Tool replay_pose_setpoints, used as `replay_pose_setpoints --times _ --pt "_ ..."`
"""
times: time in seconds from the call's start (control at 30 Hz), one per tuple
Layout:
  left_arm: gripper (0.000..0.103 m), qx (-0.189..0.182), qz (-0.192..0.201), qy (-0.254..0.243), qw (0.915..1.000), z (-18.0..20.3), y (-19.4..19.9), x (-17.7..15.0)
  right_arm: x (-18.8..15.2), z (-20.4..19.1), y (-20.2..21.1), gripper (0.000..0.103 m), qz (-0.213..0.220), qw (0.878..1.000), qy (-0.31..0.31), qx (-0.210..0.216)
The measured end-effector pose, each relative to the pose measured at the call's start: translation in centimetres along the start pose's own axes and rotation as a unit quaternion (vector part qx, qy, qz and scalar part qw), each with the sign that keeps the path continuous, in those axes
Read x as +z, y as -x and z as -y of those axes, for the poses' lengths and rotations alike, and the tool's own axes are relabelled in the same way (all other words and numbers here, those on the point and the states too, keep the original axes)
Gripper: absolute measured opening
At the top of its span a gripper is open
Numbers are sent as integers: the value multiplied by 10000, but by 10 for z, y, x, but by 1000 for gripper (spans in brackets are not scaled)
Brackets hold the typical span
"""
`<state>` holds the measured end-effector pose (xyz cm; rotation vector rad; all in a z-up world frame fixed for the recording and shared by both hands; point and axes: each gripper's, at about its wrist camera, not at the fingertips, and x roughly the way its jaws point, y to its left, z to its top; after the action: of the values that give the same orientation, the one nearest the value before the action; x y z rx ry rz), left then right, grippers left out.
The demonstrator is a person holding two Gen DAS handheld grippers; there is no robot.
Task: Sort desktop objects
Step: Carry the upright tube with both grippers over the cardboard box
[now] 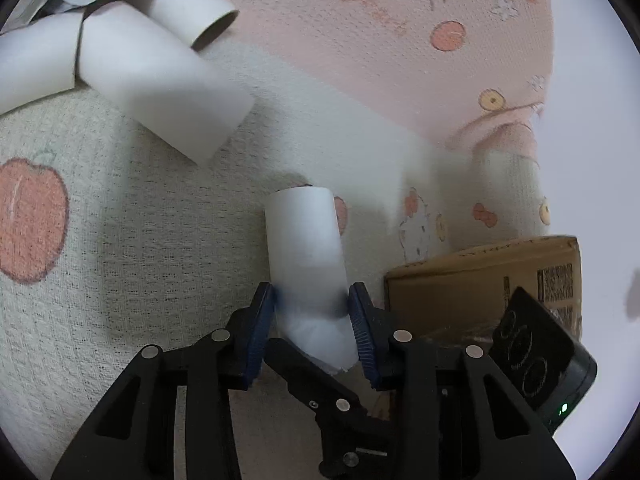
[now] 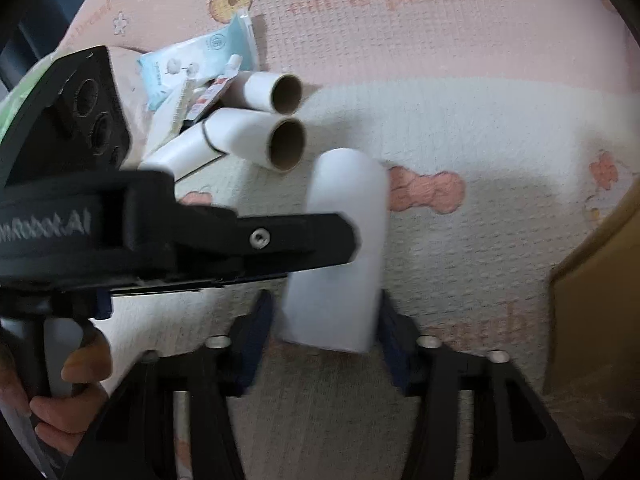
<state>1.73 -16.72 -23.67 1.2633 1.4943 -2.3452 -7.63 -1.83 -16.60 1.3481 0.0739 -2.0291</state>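
A white cardboard tube (image 1: 304,248) sits between the blue pads of the left hand-held gripper (image 1: 313,312), which pinch its near end. In the right wrist view a similar white tube (image 2: 340,252) lies between the pads of the right hand-held gripper (image 2: 326,320); blur hides whether they press it. Both tubes are plain, smooth and white. Three more white tubes with brown insides (image 1: 160,92) lie near on the peach-print cloth of the worktop (image 1: 140,240), beside a light blue packet (image 2: 200,64). A brown cardboard box (image 1: 480,280) stands right. A hand (image 2: 60,392) holds the left tool, which covers part of the right view.
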Motion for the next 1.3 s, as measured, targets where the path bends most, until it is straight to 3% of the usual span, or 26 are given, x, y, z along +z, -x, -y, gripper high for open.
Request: replay_pose_setpoints --times 0.33,0.5,0.77,1.03,1.3 --pt "42 -234 43 -261 9994 15 15 -8 -2 -8 21 42 206 9996 132 -124" --pt "44 -385 139 -185 9990 26 24 -2 -6 -4 46 41 501 9987 -39 -23" --pt "44 -579 337 -537 9963 58 43 2 -1 -8 81 41 854 9963 19 -78" --pt "44 -521 772 -1498 9843 114 85 -6 2 -26 129 41 1375 9901 219 -202" --pt "44 -701 938 -2054 9717 161 122 -6 14 -40 178 41 1847 9809 398 -464"
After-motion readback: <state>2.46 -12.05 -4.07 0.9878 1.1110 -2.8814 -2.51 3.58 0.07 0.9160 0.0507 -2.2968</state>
